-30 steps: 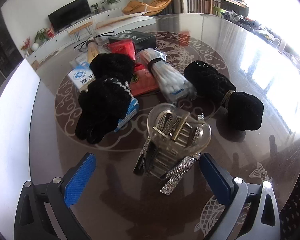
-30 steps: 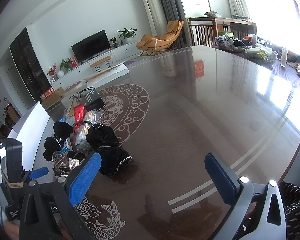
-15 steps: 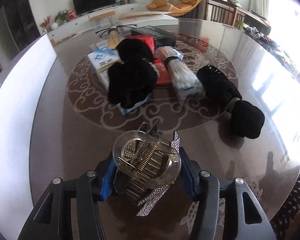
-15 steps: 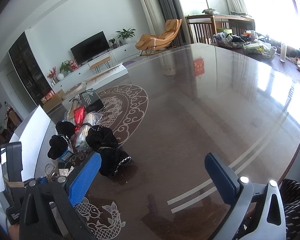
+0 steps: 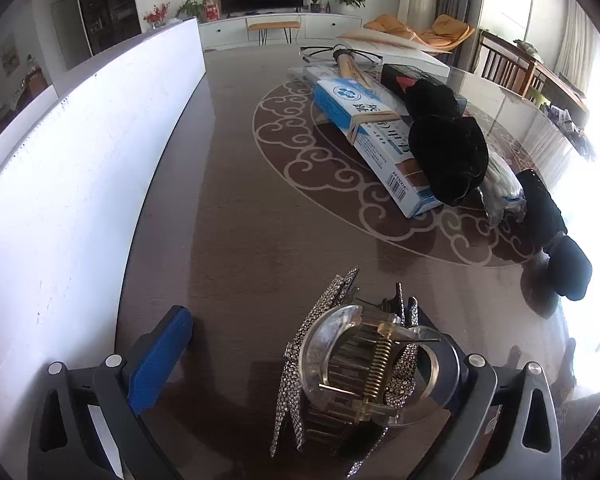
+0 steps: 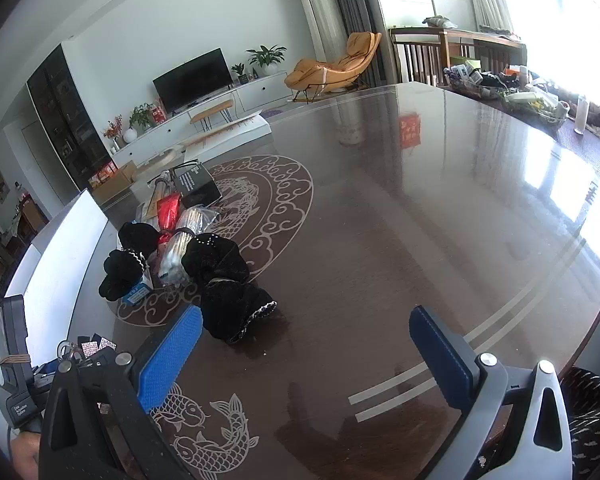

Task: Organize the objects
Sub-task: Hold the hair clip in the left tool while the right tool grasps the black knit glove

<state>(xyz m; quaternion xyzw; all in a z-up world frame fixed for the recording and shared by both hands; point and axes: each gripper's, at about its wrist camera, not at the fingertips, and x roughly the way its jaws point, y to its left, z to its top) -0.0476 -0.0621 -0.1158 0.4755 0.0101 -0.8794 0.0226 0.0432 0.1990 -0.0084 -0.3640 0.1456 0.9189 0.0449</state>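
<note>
A bundle of hair clips, a clear claw clip over rhinestone ones, rests on the dark table between the fingers of my left gripper. Its jaws are opening; the bundle leans against the right finger while the blue left pad stands well apart from it. The right wrist view shows the same clips at the table's near left edge. My right gripper is open over bare table, with nothing between its fingers.
A blue-white box with a black fabric item on it, a cotton swab pack and another black fabric bundle lie further in. A white board borders the table's left side.
The left gripper shut on the hair clips, carried them toward the near left edge away from the pile, rolled, and its jaws have spread again. The right gripper has stayed put.
</note>
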